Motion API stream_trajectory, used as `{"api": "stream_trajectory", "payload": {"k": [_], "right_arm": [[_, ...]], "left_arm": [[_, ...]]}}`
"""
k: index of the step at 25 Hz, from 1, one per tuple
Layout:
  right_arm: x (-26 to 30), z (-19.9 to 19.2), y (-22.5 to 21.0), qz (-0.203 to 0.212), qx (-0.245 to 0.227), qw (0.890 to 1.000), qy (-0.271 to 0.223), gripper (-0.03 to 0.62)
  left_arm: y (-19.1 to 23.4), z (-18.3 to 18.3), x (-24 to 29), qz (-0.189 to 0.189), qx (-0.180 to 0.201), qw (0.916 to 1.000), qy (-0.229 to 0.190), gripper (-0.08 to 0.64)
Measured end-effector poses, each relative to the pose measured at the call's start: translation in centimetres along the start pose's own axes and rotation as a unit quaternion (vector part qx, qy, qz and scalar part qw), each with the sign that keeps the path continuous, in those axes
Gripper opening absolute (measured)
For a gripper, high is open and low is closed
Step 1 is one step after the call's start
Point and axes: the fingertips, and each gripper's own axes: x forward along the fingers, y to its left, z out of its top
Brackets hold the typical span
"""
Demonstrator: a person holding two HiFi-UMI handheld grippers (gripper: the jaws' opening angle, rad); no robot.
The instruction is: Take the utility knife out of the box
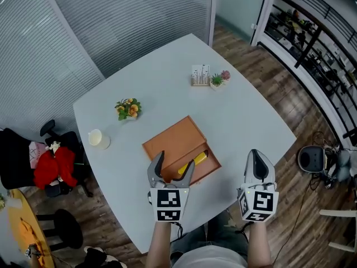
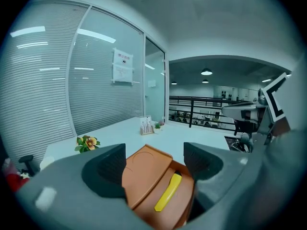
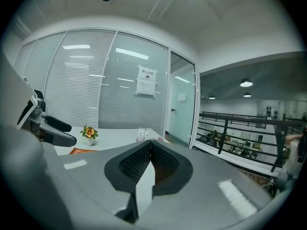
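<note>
Knife (image 1: 193,163) not out yet, nothing gripped. Table (image 1: 245,110): orange box (image 1: 170,141) near the front edge, lid partly off, slim yellow knife lying slantwise in the open part. Left gripper (image 1: 174,166) hovers over the box, jaws spread, empty. Right gripper (image 1: 255,159) is off to the side, jaws pressed together.

We count one surface (image 1: 251,116), and on it one box (image 1: 170,141), one knife (image 1: 193,163), two small plants, namely a flower pot (image 1: 128,109) and a succulent (image 1: 218,80), one card stand (image 1: 200,75) and one white cup (image 1: 98,138), plus two claws, left claw (image 1: 176,159) and right claw (image 1: 255,154), and beside the surface one black stool (image 1: 68,228).
</note>
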Motion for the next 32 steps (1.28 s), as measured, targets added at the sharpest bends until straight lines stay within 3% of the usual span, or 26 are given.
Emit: {"api": "stream_trajectory", "payload": {"k": [17,32], "right_arm": [[5.3,-3.0,1.3,0.073,-0.007,0.996,0.047,0.028],[7.2,-6.4,0.7,0.092,-0.008,0.992,0.088,0.028]], "left_arm": [[-0.5,-4.3,3.1,0.019,0.001,0.9972,0.072,0.371],[-3.7,-7.7,6.2,-0.029,0.018,0.9913,0.127,0.357]]}}
